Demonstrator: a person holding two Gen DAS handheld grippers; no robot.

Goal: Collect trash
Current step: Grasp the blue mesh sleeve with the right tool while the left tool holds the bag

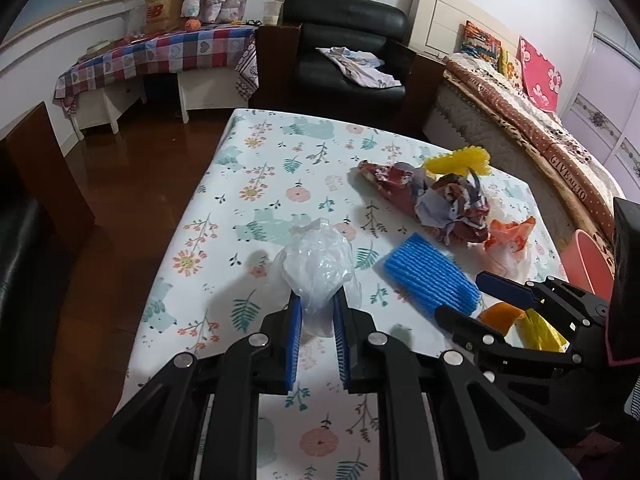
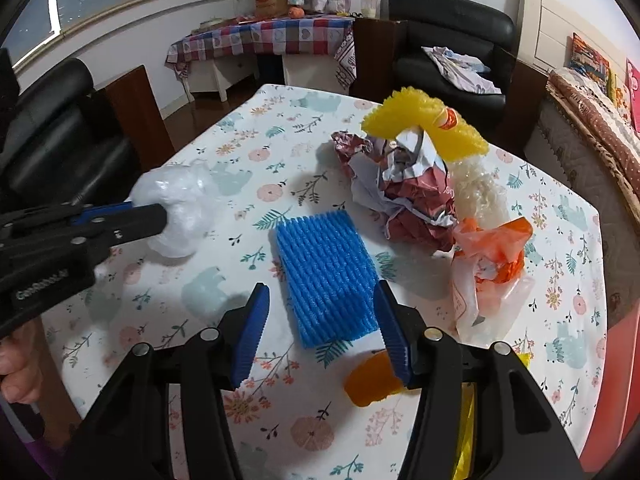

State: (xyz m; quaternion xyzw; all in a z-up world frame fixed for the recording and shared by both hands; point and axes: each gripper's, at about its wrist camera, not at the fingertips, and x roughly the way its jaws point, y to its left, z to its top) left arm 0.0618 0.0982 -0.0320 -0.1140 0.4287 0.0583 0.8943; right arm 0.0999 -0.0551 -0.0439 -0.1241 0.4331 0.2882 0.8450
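Left tool (image 1: 316, 322): pinching crumpled clear plastic bag (image 1: 320, 268). Right tool (image 2: 320, 320): spread astride blue ribbed foam sleeve (image 2: 326, 268); orange scrap (image 2: 370, 380) beneath it, possibly peel, half hidden.

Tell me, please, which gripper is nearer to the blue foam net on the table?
Right. The right gripper straddles the blue foam net, jaws open; the left gripper is off to its side, clamping a clear plastic bag.

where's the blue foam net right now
The blue foam net lies flat on the floral tablecloth, straight ahead of the right gripper between its open jaws, left of the crumpled red paper.
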